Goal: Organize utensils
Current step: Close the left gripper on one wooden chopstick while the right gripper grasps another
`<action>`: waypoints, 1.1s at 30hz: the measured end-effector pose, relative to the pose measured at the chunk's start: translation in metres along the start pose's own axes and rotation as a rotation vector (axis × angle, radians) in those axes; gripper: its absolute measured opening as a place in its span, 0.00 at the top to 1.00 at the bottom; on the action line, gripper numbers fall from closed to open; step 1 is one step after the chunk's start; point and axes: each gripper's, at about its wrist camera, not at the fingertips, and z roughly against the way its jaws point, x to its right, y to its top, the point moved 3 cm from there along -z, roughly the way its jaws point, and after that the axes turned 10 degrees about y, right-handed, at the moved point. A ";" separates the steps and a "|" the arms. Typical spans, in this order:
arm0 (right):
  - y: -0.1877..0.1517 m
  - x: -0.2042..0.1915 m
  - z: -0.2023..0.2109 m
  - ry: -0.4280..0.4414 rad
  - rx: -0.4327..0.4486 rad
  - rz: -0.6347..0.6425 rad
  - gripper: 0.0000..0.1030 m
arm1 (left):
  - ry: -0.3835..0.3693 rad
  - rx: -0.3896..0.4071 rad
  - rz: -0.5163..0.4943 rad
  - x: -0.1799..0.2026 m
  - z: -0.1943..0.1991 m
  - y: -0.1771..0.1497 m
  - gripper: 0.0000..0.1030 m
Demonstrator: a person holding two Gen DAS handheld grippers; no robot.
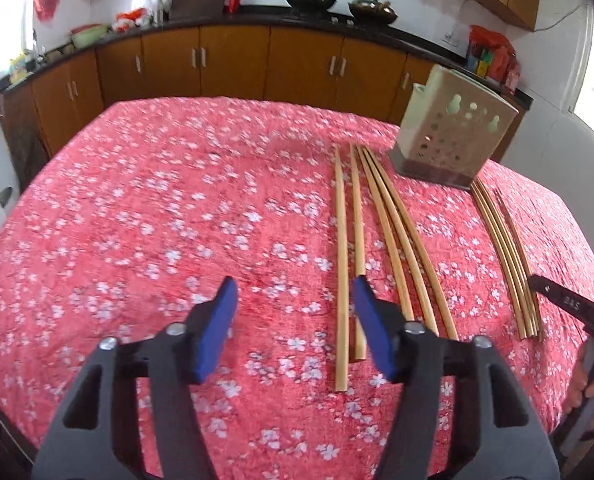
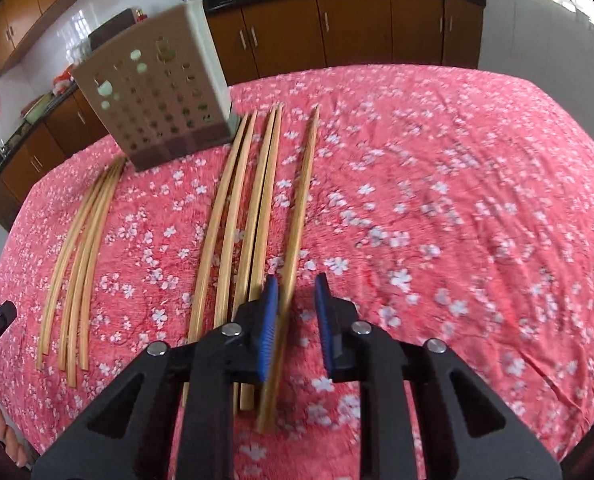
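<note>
A table [image 1: 145, 208] draped in a pink cloth printed with white blossoms carries bamboo chopsticks laid out in loose groups, their lengths running from the near edge toward a beige holder [image 1: 453, 136] with round holes punched in its face. The holder stands upright toward the far side of the cloth.

The left tool [image 1: 295, 294] hangs over the cloth with its blue pads spread wide, nothing between them; the middle group of chopsticks [image 1: 393, 236] lies just to its right, the nearest stick partly hidden behind the right-hand pad. A second group of chopsticks [image 1: 501, 256] lies farther right, starting at the foot of the holder.

From the right wrist camera, the right tool [image 2: 295, 292] sits low above a single chopstick [image 2: 302, 208] (the outermost of its cluster), which passes between the parted blue pads close against the left one; motion blur makes it impossible to say whether pad and stick touch, and the pads are plainly not pressed together. Four more sticks [image 2: 237, 216] lie just left of it, and a further bunch [image 2: 83, 248] fans out well apart, below the holder's front left corner.

Brown cabinets [image 1: 233, 64] line the wall behind.
</note>
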 end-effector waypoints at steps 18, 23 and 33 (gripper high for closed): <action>0.003 0.009 0.001 0.003 0.000 0.010 0.92 | -0.041 -0.104 -0.172 0.036 -0.047 0.015 0.86; 0.003 0.006 -0.001 -0.025 0.008 0.063 0.92 | 0.000 -0.089 -0.211 0.041 -0.055 0.022 0.92; 0.037 0.054 -0.011 -0.086 0.058 -0.015 0.92 | 0.034 -0.070 -0.066 0.004 -0.093 0.066 0.91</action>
